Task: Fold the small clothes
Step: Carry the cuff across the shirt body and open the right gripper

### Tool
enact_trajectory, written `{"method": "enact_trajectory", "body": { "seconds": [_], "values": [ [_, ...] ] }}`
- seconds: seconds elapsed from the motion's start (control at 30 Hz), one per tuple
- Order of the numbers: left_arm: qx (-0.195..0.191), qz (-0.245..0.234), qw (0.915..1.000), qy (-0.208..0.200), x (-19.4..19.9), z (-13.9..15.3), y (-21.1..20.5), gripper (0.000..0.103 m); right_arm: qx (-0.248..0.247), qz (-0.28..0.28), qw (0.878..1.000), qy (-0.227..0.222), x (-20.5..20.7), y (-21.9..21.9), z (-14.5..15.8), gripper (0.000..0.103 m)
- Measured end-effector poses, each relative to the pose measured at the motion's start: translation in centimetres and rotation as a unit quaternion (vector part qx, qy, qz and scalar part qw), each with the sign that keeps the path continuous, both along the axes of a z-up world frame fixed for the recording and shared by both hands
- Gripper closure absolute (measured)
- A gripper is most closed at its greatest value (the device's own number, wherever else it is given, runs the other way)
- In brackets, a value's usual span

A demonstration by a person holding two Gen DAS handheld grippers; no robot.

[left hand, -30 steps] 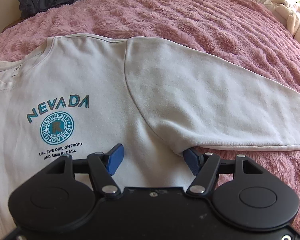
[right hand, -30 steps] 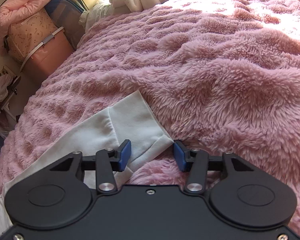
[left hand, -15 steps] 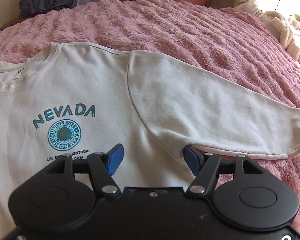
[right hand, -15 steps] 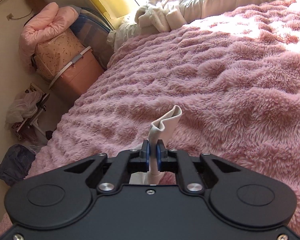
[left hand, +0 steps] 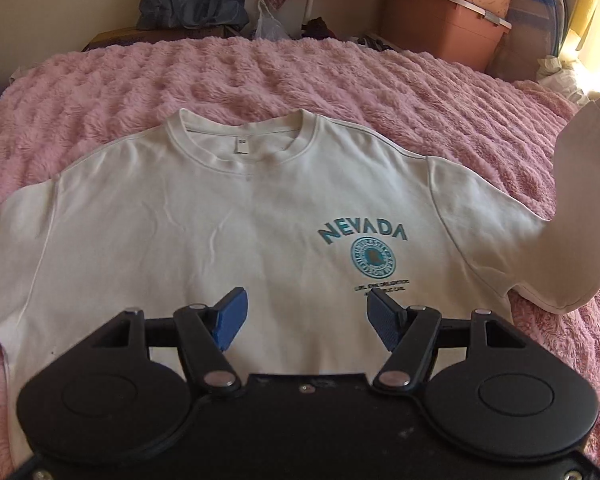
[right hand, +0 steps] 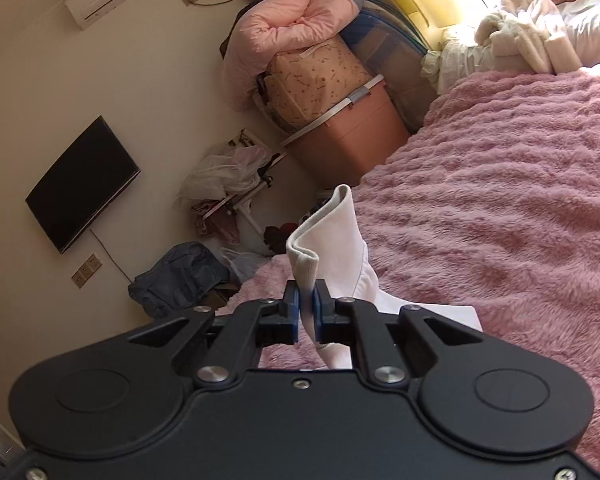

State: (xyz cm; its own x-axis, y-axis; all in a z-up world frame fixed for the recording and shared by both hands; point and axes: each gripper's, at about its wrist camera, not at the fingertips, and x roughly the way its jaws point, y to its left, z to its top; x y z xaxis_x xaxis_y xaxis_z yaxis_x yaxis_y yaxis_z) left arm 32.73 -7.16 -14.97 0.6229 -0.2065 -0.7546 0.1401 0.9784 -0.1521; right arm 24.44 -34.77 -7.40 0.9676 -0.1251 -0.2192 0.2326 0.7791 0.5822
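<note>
— What's the layout from where you stand?

— Big pink fleece bed (left hand: pixel 340 80) under everything, and the white sweatshirt (left hand: pixel 220 240) spread face-up on it, straight ahead of the left tongs (left hand: pixel 304 318), collar at the far side, the teal print just beyond the right-hand pad.

— And those left tongs, are they on the cloth?

— No, their blue pads stand wide apart, hanging above the lower chest with nothing between them. My guess is they're kept free to steady the body or catch the next fold.

— The sleeve?

— The sleeve (left hand: pixel 572 208) rises off the bed, out to the right of the left tongs, pulled up and taut from the shoulder seam. That lift looks meant to carry it across the chest.

— Who's holding it?

— The right tongs (right hand: pixel 306 312). The pads are squeezed together on the cuff (right hand: pixel 324 240), the ribbed end poking out ahead of the tips, folded over on itself. Gripping at the cuff gives control of the whole sleeve length.

— So how far along?

— Early, I'd say: the body lies flat and unfolded.
</note>
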Motion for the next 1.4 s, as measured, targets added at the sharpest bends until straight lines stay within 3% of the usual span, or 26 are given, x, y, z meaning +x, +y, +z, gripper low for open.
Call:
{"method": "enact_trajectory", "body": {
  "seconds": [0.27, 0.57, 0.8, 1.1, 1.23, 1.4],
  "values": [
    [0.004, 0.084, 0.9963, 0.017, -3.1, -1.1, 10.8, 0.033, -0.004, 0.134, 0.991, 0.0, 5.6, 11.9, -1.0, 0.095],
    [0.0, 0.155, 0.9873, 0.036, -6.3, -2.2, 19.9, 0.033, -0.003, 0.261, 0.965, 0.029, 10.0, 24.1, -5.5, 0.094],
    [-0.003, 0.193, 0.9804, 0.041, -8.1, -3.2, 23.9, 0.033, -0.018, 0.327, 0.943, 0.065, 11.1, 31.2, -9.3, 0.094],
    [-0.025, 0.21, 0.9768, 0.035, -8.7, -3.9, 25.3, 0.033, -0.026, 0.351, 0.93, 0.11, 12.1, 35.0, -14.0, 0.094],
    [-0.063, 0.212, 0.975, 0.021, -6.3, -4.2, 25.9, 0.033, -0.027, 0.358, 0.924, 0.131, 12.8, 35.6, -15.8, 0.094],
    [-0.105, 0.189, 0.9763, 0.012, -2.7, -4.0, 25.3, 0.033, -0.01, 0.366, 0.917, 0.155, 13.3, 35.3, -17.6, 0.086]
  ]
}}
